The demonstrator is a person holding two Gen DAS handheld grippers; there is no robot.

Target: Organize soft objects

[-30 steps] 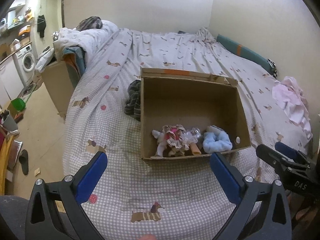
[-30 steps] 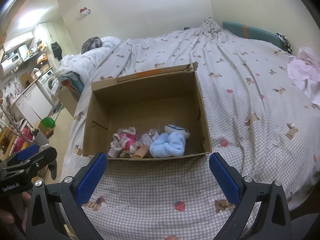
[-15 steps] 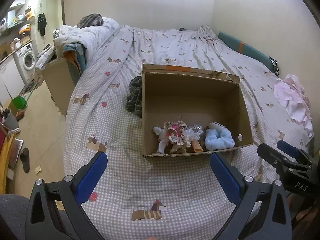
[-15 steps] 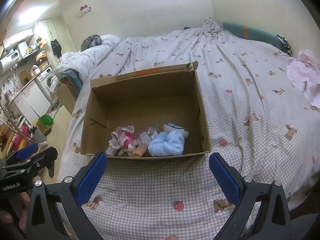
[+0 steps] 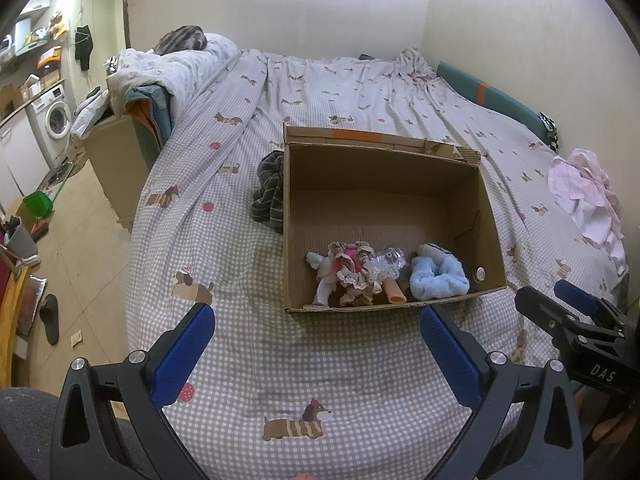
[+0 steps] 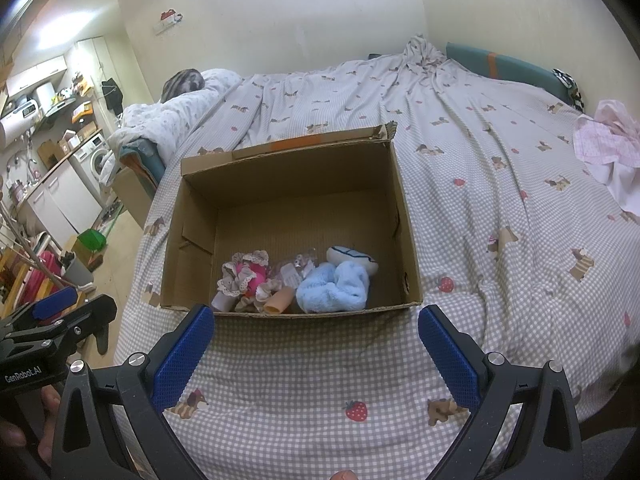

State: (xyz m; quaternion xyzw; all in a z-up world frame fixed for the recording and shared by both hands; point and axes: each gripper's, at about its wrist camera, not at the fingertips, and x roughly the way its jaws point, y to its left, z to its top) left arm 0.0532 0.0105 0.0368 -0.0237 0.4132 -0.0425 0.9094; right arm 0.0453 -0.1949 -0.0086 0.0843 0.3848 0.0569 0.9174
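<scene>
Left wrist view: left gripper hangs above the near edge of the bed, blue fingers spread wide, nothing between them. Open cardboard box sits on the checked dog-print bedspread just ahead. Soft things are bunched along the box's near wall: a frilly doll with pink in it, a clear crinkly bit behind it, a tan tube-shaped piece, and a light blue fluffy toy on the right. A dark striped garment lies on the bed touching the box's left wall, outside it. Pink and white clothing is heaped at the bed's right edge, well apart from the box. Right gripper shows at the lower right, low beside the bed (seen side-on, so its finger gap can't be judged from here). A washing machine stands at the far left.

Right wrist view: right gripper is also above the bedspread just short of the box, blue fingers spread wide and empty. Same contents along the near wall: doll left, tan piece middle, blue fluffy toy right, with a white rounded item with dark lines touching it from behind. Rest of the box floor is bare cardboard. Pink clothing is far right on the bed. Left gripper appears at the lower left edge, off the side of the bed
</scene>
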